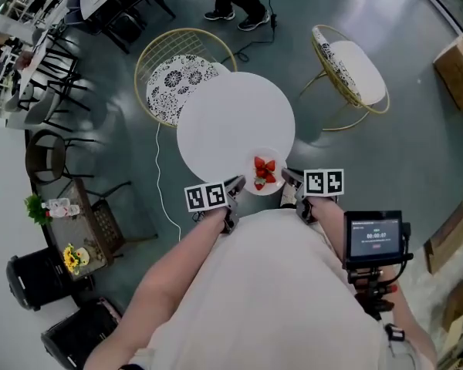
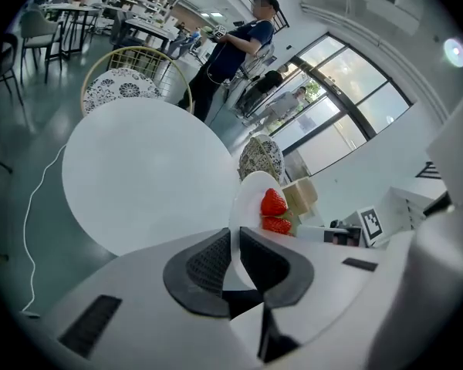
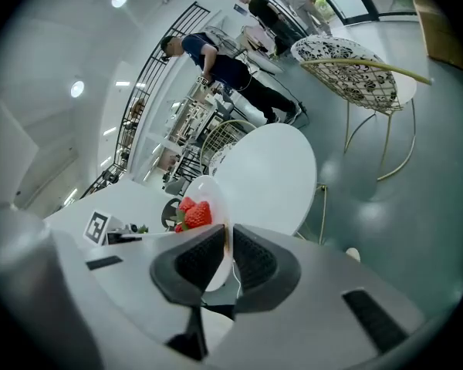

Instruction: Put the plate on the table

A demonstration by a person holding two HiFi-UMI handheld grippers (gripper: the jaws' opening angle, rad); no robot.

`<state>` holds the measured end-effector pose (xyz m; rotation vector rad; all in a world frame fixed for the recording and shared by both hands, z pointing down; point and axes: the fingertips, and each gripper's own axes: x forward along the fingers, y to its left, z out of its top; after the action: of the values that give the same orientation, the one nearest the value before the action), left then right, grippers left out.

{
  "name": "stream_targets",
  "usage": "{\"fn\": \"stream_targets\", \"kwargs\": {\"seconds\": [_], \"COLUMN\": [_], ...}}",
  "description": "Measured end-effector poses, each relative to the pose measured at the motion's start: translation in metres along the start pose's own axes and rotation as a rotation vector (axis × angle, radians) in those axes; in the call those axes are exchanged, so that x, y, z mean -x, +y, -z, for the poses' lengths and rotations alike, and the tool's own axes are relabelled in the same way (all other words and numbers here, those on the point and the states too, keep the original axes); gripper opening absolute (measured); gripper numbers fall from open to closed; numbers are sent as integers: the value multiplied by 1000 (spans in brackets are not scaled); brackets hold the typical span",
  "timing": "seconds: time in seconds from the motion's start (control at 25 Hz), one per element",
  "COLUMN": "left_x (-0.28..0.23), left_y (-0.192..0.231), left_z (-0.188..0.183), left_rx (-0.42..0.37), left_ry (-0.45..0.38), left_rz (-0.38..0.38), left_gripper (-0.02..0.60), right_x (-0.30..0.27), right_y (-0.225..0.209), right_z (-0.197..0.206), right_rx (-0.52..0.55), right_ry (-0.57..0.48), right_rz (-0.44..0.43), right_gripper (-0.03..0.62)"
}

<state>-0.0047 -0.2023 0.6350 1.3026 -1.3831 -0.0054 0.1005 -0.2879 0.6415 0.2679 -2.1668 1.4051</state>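
Observation:
A small white plate (image 1: 262,182) carrying red strawberries (image 1: 264,170) is held at the near edge of the round white table (image 1: 231,118). My left gripper (image 1: 238,185) is shut on the plate's left rim and my right gripper (image 1: 287,179) is shut on its right rim. In the left gripper view the plate (image 2: 248,203) stands edge-on between the dark jaw pads, with the strawberries (image 2: 273,204) beyond. The right gripper view shows the same plate (image 3: 214,199) pinched between its pads, strawberries (image 3: 194,213) to the left. Whether the plate touches the tabletop is unclear.
Two gold wire chairs with patterned cushions stand beyond the table, one at the left (image 1: 177,74) and one at the right (image 1: 353,68). A person (image 1: 235,2) stands at the far side. A white cable (image 1: 160,183) runs along the floor left of the table.

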Motion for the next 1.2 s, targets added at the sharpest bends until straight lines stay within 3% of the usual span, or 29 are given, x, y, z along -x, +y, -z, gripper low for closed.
{"fn": "stream_targets", "kwargs": {"seconds": [0.44,0.68,1.2], "left_x": [47,46,64], "left_y": [11,28,82], "left_z": [9,3,-2], "left_rx": [110,181,309], "left_ry": [-125,-182,-231], "left_rz": [-69,-116,-113], "left_gripper": [41,41,41], "right_x": [-17,-44,-101], "right_y": [39,38,62], "right_z": [8,0,2], "right_rx": [88,126,217], "right_ry": [132,224,365], "right_rz": [-76,-114,-90], "right_gripper": [41,41,41]}}
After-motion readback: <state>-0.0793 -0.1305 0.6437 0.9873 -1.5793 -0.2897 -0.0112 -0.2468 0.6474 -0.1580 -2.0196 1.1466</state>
